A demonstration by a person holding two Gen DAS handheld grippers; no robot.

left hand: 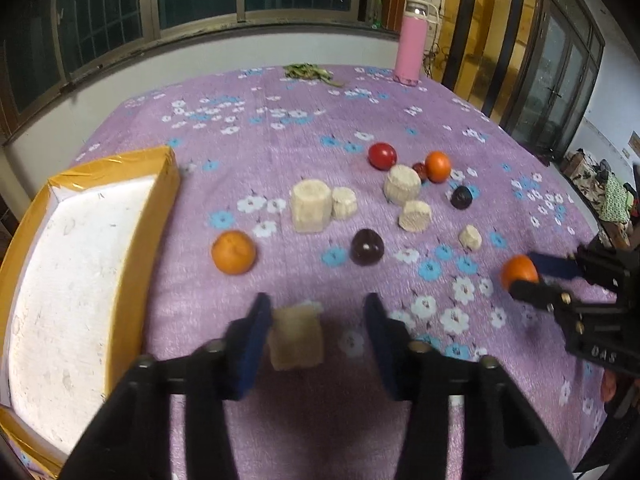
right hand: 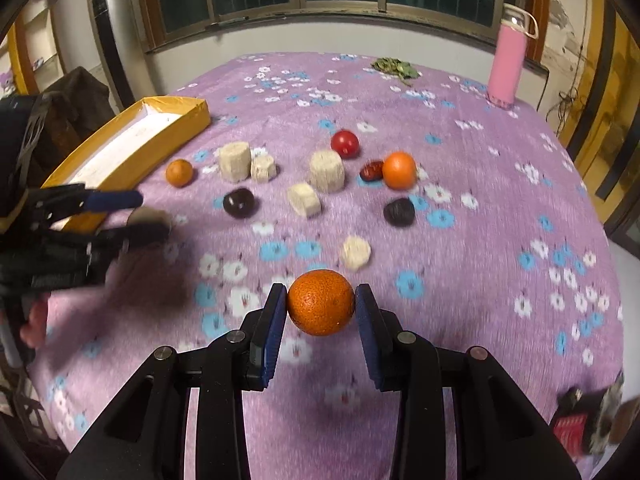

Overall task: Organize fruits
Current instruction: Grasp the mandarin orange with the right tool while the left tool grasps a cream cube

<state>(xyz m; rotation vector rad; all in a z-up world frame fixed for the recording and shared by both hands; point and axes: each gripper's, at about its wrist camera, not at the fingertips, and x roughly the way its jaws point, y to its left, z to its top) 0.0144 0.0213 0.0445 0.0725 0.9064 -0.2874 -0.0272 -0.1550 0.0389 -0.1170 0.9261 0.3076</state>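
My right gripper (right hand: pixel 320 294) is shut on an orange (right hand: pixel 321 302), held just above the purple flowered cloth; in the left wrist view the right gripper (left hand: pixel 524 272) and its orange (left hand: pixel 518 270) sit at the right edge. My left gripper (left hand: pixel 317 306) straddles a pale beige chunk (left hand: pixel 296 338) lying on the cloth. The chunk rests against the left pad, with a clear gap to the right pad, so the jaws are open. The right wrist view shows the left gripper (right hand: pixel 146 216) around that chunk (right hand: pixel 150 216), beside the yellow box (right hand: pixel 176 128).
The yellow box with a white floor (left hand: pixel 160 208) stands at the left. In mid-cloth lie another orange (left hand: pixel 233 252), a red tomato (left hand: pixel 382 155), a third orange (left hand: pixel 438 166), dark plums (left hand: pixel 367 247), several pale chunks (left hand: pixel 311 208) and a date. A pink bottle (left hand: pixel 409 50) and leaves (left hand: pixel 308 71) stand at the back.
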